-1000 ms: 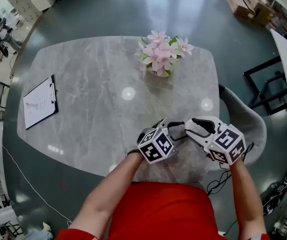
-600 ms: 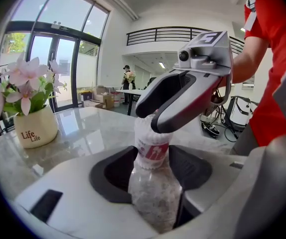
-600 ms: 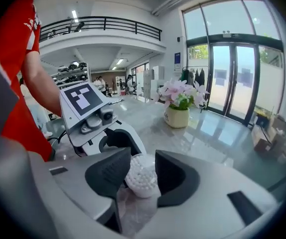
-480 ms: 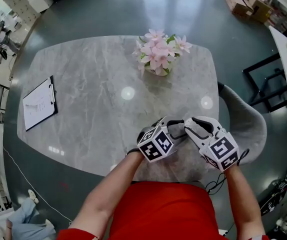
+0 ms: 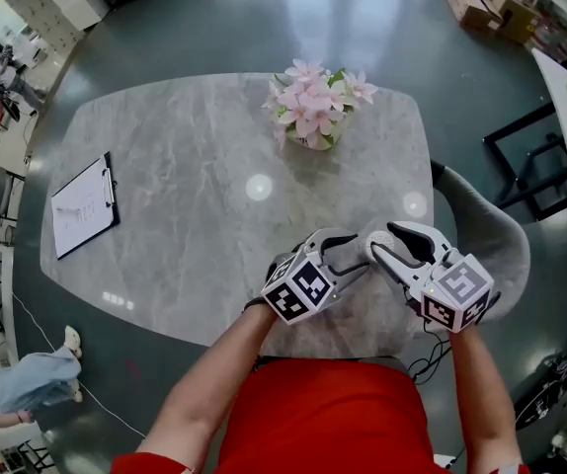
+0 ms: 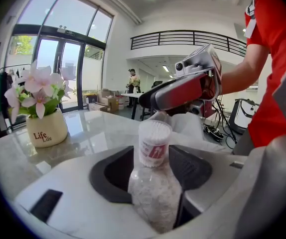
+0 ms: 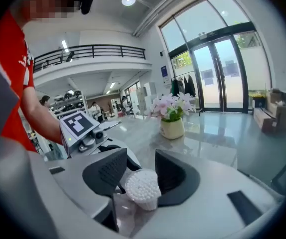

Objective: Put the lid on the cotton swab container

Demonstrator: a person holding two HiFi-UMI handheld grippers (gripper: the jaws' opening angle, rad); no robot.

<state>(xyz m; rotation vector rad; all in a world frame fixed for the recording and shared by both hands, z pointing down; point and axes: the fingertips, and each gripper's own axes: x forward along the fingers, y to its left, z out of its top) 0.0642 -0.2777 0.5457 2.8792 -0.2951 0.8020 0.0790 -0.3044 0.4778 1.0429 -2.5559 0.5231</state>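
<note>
Left gripper view: left claw (image 6: 154,157) set wide, both pads pressed on the sides of the cotton swab container (image 6: 153,146). It's a clear tube w/ a red-and-white label, and its swab-tip end points out past the jaw tips toward the right claw.

Right gripper view, from the opp. side: right claw (image 7: 140,162) approx. half spread and opening. The container's swab end sits low btw its two dark pads, facing the camera. Pads stand close on either side, no press visible. Some clear plastic lies just below that end — can't tell if it's the lid.

Head view: the two claws meet nose to nose over the near edge of the counter (image 5: 185,225), the right one's white fingers (image 5: 399,229) visibly parted. Left marker cube (image 5: 301,289) and right marker cube (image 5: 456,292) face up at the camera. Both forearms (image 5: 214,378) are bare, reaching fwd from a red shirt (image 5: 313,413), wrists angled in toward each other.

Farther back, approx. ctr of the counter's far side — a cream pot of pink flowers (image 5: 313,117). At the far left edge, a clipboard (image 5: 84,205) w/ paper lies flat. A grey chair (image 5: 486,240) sits at the counter's right end. On the floor (image 5: 214,8), lower left, someone's leg in jeans (image 5: 37,378).
</note>
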